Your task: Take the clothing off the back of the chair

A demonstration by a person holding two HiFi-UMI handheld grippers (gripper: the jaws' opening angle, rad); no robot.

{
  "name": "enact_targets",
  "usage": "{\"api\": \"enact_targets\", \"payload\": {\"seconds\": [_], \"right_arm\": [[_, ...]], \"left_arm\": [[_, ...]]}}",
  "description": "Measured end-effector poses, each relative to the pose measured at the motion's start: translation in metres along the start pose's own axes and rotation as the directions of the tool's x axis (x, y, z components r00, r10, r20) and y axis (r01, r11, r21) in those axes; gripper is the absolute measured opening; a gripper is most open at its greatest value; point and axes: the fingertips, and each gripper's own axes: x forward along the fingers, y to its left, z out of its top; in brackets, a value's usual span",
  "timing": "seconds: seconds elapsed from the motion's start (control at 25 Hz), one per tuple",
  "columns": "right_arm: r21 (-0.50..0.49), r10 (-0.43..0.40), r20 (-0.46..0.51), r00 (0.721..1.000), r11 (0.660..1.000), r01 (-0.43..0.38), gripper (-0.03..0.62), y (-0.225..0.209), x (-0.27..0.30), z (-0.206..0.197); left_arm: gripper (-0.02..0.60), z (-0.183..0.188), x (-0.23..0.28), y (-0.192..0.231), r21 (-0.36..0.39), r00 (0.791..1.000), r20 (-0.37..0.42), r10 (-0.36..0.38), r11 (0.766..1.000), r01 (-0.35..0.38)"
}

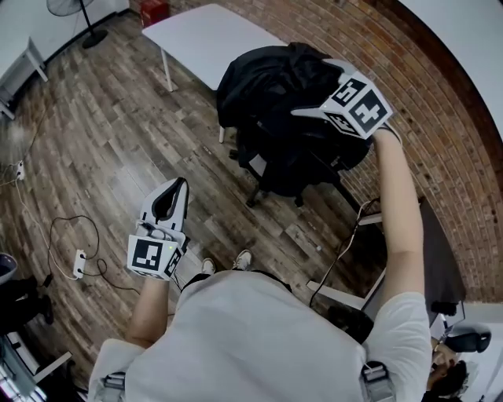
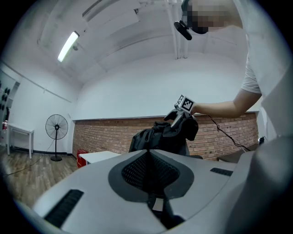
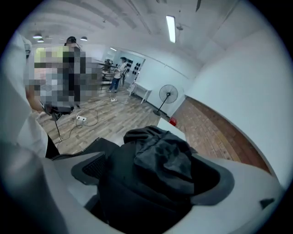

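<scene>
A black jacket (image 1: 263,78) is draped in a heap over the back of a black office chair (image 1: 291,169) on castors. My right gripper (image 1: 308,106) reaches down onto the top of the heap from the right. In the right gripper view its jaws (image 3: 155,177) stand wide apart with bunched black jacket cloth (image 3: 160,153) lying between them, the pads not pressing on it. My left gripper (image 1: 174,190) hangs over the wood floor, well short of the chair, its jaws closed together on nothing (image 2: 149,154). From it the jacket (image 2: 153,137) and right gripper (image 2: 177,119) show ahead.
A white table (image 1: 208,39) stands just behind the chair, against a brick wall (image 1: 440,118). A dark desk (image 1: 440,259) is at the right. A power strip with cables (image 1: 78,263) lies on the floor at left. A standing fan (image 1: 75,12) and a red box (image 1: 155,9) are far back.
</scene>
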Motion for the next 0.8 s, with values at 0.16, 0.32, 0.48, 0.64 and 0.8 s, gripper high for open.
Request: {"api": "enact_targets", "payload": {"seconds": [0.16, 0.32, 0.48, 0.64, 0.8], "right_arm": [[-0.079, 0.026, -0.125, 0.992, 0.996, -0.036, 0.541, 0.012, 0.031, -0.012], [-0.157, -0.002, -0.257, 0.966, 0.987, -0.040, 0.540, 0.021, 0.062, -0.036], [-0.185, -0.062, -0.339, 0.939, 0.983, -0.002, 0.538, 0.003, 0.072, -0.048], [-0.195, -0.063, -0.372, 0.926, 0.981, -0.012, 0.491, 0.004, 0.086, -0.045], [-0.117, -0.028, -0.346, 0.938, 0.993, -0.014, 0.404, -0.003, 0.085, -0.045]], "left_arm": [[0.029, -0.005, 0.000, 0.004, -0.010, 1.000, -0.012, 0.010, 1.000, -0.010], [0.029, -0.011, 0.002, 0.005, -0.026, 1.000, -0.021, 0.013, 1.000, -0.014], [0.029, -0.014, 0.008, 0.007, -0.034, 1.000, -0.025, 0.018, 0.999, -0.018], [0.029, -0.013, 0.014, 0.004, -0.038, 1.000, -0.018, 0.012, 0.999, -0.013], [0.029, -0.007, 0.019, 0.003, -0.033, 1.000, -0.004, 0.002, 0.999, -0.002]]}}
